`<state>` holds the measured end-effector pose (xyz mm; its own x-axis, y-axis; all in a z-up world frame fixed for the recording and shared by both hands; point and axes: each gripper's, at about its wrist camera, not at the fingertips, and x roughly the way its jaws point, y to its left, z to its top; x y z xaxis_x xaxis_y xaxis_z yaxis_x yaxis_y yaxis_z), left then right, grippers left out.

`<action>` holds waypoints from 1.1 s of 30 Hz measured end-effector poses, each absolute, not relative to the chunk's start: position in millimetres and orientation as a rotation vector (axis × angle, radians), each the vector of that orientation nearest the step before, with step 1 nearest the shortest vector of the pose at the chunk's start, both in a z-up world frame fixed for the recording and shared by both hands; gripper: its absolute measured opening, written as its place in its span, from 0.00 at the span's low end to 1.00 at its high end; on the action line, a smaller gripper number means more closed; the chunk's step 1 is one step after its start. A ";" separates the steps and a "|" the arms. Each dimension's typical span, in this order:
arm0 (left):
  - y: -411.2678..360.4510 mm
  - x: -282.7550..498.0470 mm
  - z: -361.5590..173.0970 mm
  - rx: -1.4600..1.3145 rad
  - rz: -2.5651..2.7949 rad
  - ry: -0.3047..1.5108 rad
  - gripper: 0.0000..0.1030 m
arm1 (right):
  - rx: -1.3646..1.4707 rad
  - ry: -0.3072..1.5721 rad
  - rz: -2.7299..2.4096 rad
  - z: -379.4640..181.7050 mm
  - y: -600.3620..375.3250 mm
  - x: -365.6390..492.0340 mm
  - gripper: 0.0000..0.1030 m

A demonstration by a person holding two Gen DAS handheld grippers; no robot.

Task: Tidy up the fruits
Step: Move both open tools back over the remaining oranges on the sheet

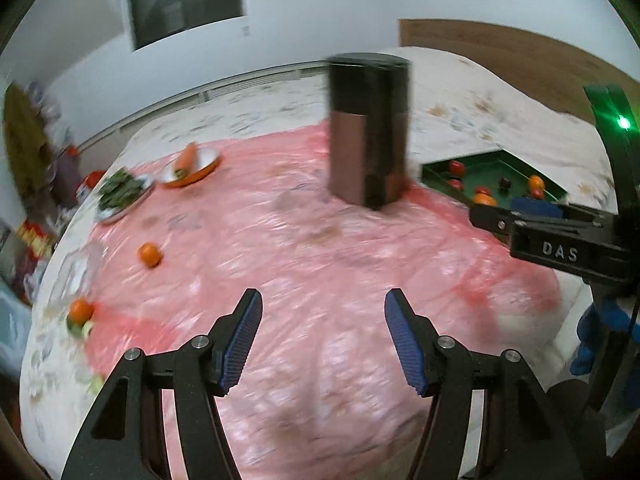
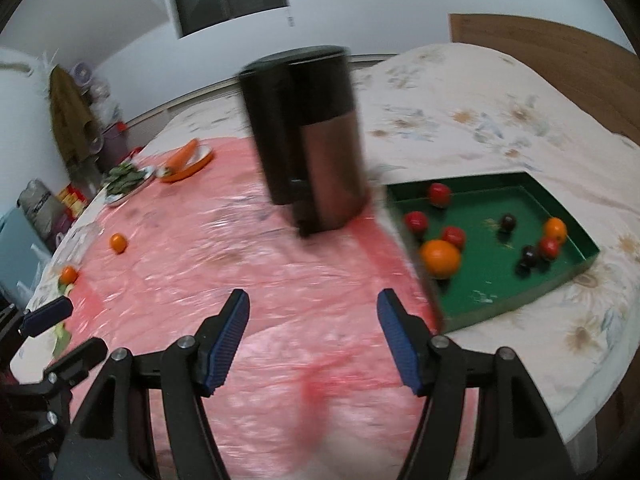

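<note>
Left hand-held gripper (image 1: 322,340) and right hand-held gripper (image 2: 313,338): both angled down over pink plastic sheet (image 2: 240,248), jaws apart, empty. Shallow green tray (image 2: 576,236), far right, holds fruits; small orange mandarin (image 1: 150,255) lies loose, far left. Left view alone shows blue-gloved hand (image 1: 592,336).

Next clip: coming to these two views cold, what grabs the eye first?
A tall dark canister stands mid-table on the pink plastic sheet. Right of it, a green tray holds a large orange, red fruits and dark ones. Two small oranges lie loose at the left, and both grippers hang open and empty.
</note>
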<state>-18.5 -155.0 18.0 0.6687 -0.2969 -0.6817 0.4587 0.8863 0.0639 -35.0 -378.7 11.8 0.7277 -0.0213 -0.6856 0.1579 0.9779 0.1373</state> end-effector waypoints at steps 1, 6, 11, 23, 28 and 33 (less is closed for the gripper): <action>-143.3 -16.7 18.2 0.224 -0.409 0.721 0.56 | 0.184 0.750 -0.084 12.8 -369.8 -33.0 1.00; -90.9 -6.1 13.9 0.158 -0.309 0.710 0.56 | 0.127 0.750 0.001 16.9 -320.9 -18.6 1.00; -35.1 9.5 0.1 0.095 -0.207 0.722 0.56 | 0.089 0.755 0.086 15.6 -274.5 3.6 1.00; 67.9 53.5 -33.3 0.001 -0.003 0.755 0.56 | 0.031 0.812 0.281 -9.8 -175.6 68.5 1.00; 110.2 81.0 -36.0 -0.072 0.018 0.752 0.55 | -0.006 0.818 0.363 -15.0 -140.7 99.5 1.00; 137.4 109.3 -42.2 -0.106 0.015 0.753 0.54 | -0.027 0.826 0.434 -23.6 -112.6 128.0 1.00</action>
